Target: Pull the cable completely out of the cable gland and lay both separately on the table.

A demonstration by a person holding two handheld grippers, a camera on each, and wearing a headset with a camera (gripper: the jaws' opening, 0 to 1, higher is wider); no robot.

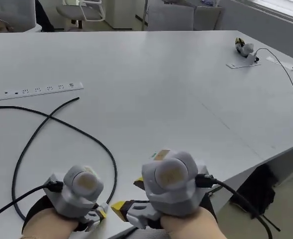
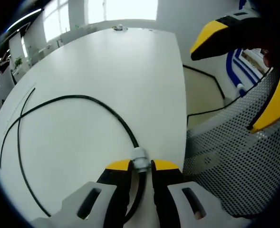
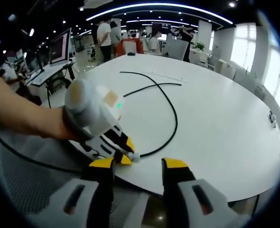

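A black cable loops over the white table. It runs into a small pale cable gland at the table's near edge. My left gripper is shut on the gland, and the cable runs back between its jaws. In the right gripper view the left gripper holds the gland just ahead of my right gripper, which is open with nothing in it. In the head view both sit at the bottom, the left gripper beside the right gripper, tips nearly touching.
A white power strip lies at the table's left. A small yellow-and-black device with a thin wire sits at the far right. Chairs stand beyond the far edge. The table's edge runs just under my grippers.
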